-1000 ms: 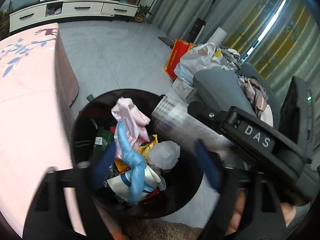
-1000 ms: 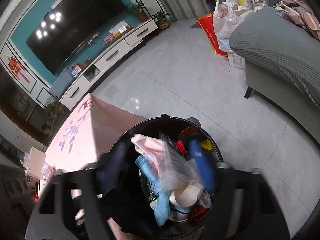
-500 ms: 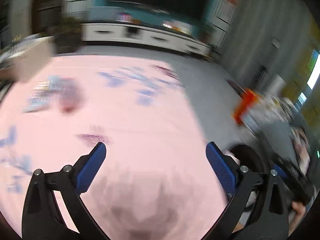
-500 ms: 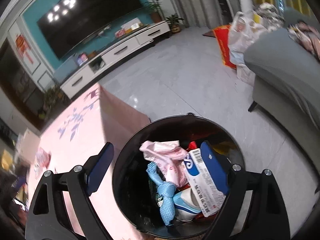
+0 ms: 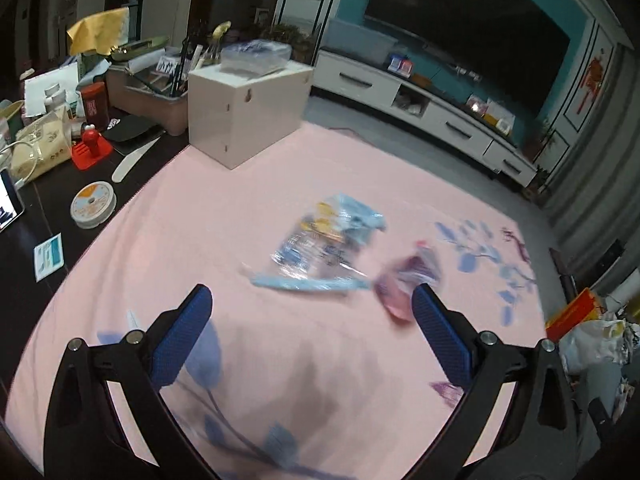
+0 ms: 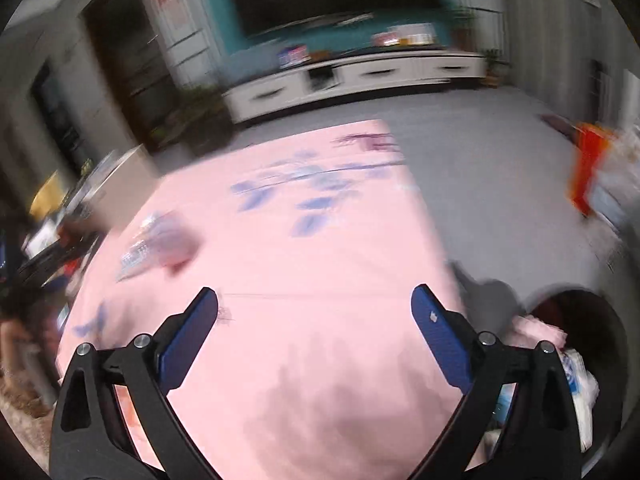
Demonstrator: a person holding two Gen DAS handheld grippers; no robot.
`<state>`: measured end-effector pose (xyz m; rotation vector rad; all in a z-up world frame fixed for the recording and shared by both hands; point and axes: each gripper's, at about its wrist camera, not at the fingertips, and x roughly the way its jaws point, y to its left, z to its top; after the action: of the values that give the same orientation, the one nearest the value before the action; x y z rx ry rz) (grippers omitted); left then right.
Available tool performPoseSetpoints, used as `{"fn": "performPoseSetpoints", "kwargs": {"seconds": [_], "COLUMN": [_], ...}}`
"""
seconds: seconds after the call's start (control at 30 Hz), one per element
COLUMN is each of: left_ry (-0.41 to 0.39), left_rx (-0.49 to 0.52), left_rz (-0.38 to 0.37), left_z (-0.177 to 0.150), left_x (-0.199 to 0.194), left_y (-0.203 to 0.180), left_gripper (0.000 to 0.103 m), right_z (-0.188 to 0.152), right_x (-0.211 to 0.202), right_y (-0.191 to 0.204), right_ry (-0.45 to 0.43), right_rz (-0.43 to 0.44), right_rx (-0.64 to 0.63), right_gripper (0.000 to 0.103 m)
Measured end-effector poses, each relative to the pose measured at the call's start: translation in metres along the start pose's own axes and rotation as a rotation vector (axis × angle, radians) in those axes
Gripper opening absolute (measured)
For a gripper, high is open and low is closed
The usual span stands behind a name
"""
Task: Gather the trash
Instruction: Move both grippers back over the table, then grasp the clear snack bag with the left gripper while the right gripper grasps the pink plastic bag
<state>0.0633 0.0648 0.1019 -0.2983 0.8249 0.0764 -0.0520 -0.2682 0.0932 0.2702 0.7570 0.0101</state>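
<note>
Left gripper (image 5: 310, 316) spread wide, empty, touching nothing, poised over pink tablecloth (image 5: 248, 208). Clear plastic wrapper (image 5: 320, 248) straight ahead at frame centre, long axis running left to right; small red wrapper (image 5: 404, 284) just beside it, close to the right-hand pad. Right gripper (image 6: 314, 314) opening, nothing between the pads; same two wrappers far off at left of its blurred frame, black trash bin (image 6: 576, 312) at lower right. Left hand judged nearer.

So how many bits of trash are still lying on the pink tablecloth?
2: a clear blue-printed plastic wrapper mid-cloth, and a small pinkish-red wrapper touching its right end. Blur may hide smaller scraps.
</note>
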Motion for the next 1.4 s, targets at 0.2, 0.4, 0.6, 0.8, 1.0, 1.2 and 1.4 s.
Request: {"fn": "performPoseSetpoints", "kwargs": {"seconds": [0.2,0.4,0.6,0.8,1.0,1.2,1.4], "left_ry": [0.041,0.046,0.088,0.125,0.127,0.088,0.126], "left_rx": [-0.006,0.082,0.01,-0.007,0.004,0.028,0.008], "left_rz": [-0.057,-0.008,-0.099,-0.118,-0.098,-0.038,-0.094], "left_z": [0.017,0.023,0.028,0.022,0.016,0.013,0.015], "left_x": [0.043,0.074,0.096,0.113,0.12,0.121,0.128], "left_y": [0.015,0.017,0.028,0.028,0.025,0.017,0.021], "left_gripper": [0.1,0.1,0.099,0.094,0.086,0.062,0.014], "right_z": [0.04,0.054,0.042,0.026,0.023,0.022,0.021], "right_x": [0.063,0.126,0.162,0.182,0.176,0.165,0.138], "right_y": [0.094,0.153,0.177,0.176,0.176,0.164,0.145], "right_ry": [0.029,0.066,0.084,0.135,0.121,0.119,0.109], "right_rz": [0.13,0.124,0.069,0.07,0.075,0.058,0.035], "right_rx": [-0.075,-0.125,-0.206,-0.23,-0.247,-0.226,-0.209], "right_gripper": [0.095,0.095,0.079,0.047,0.035,0.03,0.03]}}
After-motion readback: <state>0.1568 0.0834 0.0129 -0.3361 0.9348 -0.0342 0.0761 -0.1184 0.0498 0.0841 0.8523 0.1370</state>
